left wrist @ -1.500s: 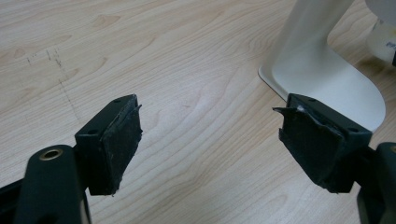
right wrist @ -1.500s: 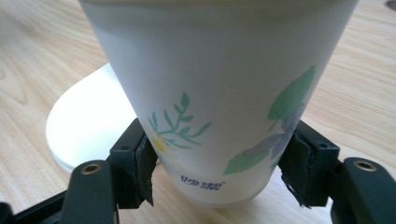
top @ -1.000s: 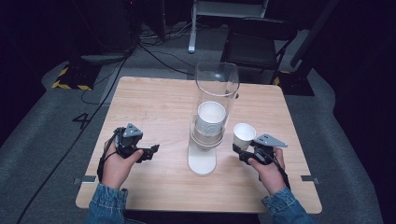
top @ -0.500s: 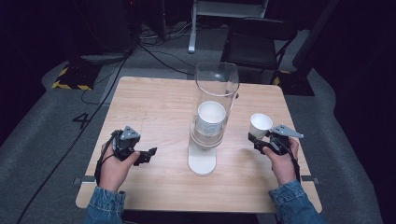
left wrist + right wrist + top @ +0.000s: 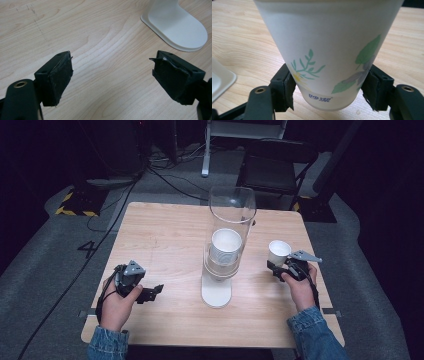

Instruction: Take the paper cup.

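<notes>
Clamping black padded gripper (image 5: pixel 328 92) holds smooth tapered floral paper cup (image 5: pixel 329 50).

A white paper cup (image 5: pixel 329 50) with printed leaves and flowers stands upright. The right gripper (image 5: pixel 329 96) clamps its base, right of the clear dispenser (image 5: pixel 227 245).

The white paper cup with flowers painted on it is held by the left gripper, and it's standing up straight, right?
Not quite. The white paper cup with painted flowers stands upright, but the right gripper holds it, as the right gripper view shows. The left gripper is open over bare table.
</notes>
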